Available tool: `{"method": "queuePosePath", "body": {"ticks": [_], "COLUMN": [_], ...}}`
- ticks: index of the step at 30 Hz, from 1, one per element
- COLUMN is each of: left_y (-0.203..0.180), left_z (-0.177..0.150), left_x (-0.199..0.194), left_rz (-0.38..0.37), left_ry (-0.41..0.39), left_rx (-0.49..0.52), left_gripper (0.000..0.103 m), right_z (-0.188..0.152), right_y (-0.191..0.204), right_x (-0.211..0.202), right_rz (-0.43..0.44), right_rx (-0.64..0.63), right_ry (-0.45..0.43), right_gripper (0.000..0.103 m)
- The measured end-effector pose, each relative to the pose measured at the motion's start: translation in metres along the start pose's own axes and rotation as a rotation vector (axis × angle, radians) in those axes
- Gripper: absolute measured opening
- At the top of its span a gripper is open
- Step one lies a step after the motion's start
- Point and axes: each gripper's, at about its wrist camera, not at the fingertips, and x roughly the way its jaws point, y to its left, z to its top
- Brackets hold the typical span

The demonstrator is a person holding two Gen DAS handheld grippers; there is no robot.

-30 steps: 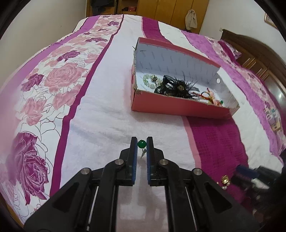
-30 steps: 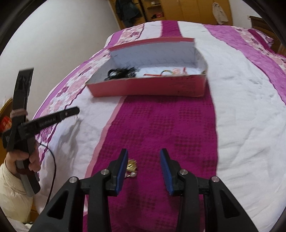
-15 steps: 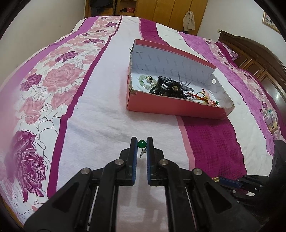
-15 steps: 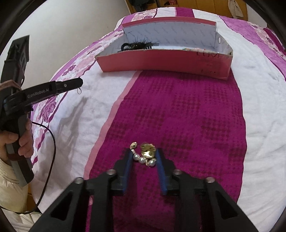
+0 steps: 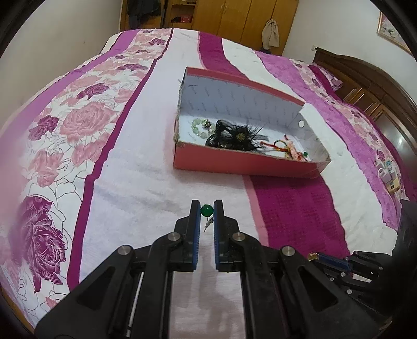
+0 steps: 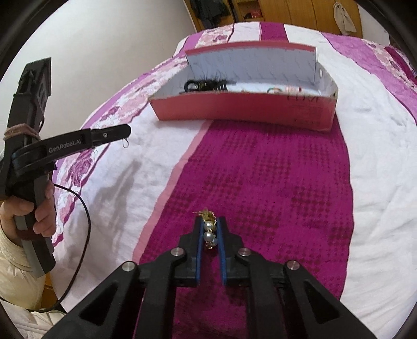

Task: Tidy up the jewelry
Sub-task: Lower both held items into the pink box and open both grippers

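My left gripper (image 5: 207,211) is shut on a green bead earring (image 5: 207,210) and holds it above the white part of the bedspread; it also shows in the right wrist view (image 6: 114,134). My right gripper (image 6: 210,226) is shut on a gold and pearl earring (image 6: 209,229) just above the magenta stripe. The open pink box (image 5: 242,161) lies ahead on the bed and holds a black feather piece (image 5: 235,135), a pale green bracelet (image 5: 198,127) and red and pink items (image 5: 289,150). The box also shows in the right wrist view (image 6: 245,110).
The bed has a floral strip (image 5: 65,135) on the left and a wooden headboard (image 5: 370,86) at the right. Wooden wardrobes (image 5: 239,20) stand behind the bed. A black cable (image 6: 80,234) hangs from the left gripper's handle.
My right gripper dropped over the gold and pearl earring, closed on it and lifted it off the magenta stripe. My left gripper kept hold of the green earring and barely moved.
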Motion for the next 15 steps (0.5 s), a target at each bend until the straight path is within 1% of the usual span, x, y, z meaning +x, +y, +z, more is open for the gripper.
{"method": "queuePosePath", "body": {"ticks": [7, 15], "left_y": [-0.01, -0.019], "left_z": [0.003, 0.012], "left_x": [-0.009, -0.015], "left_rz": [-0.02, -0.037], "left_ry": [-0.038, -0.089], "left_rx": [0.005, 0.012], "left_gripper": [0.001, 0.001], "right_z": [0.006, 0.021], "right_y": [0.0, -0.004], "right_x": [-0.013, -0.03], "right_rz": [-0.007, -0.025], "right_rx": [-0.009, -0.004], "right_ry": [-0.061, -0.153], "right_gripper": [0.012, 0.012]}}
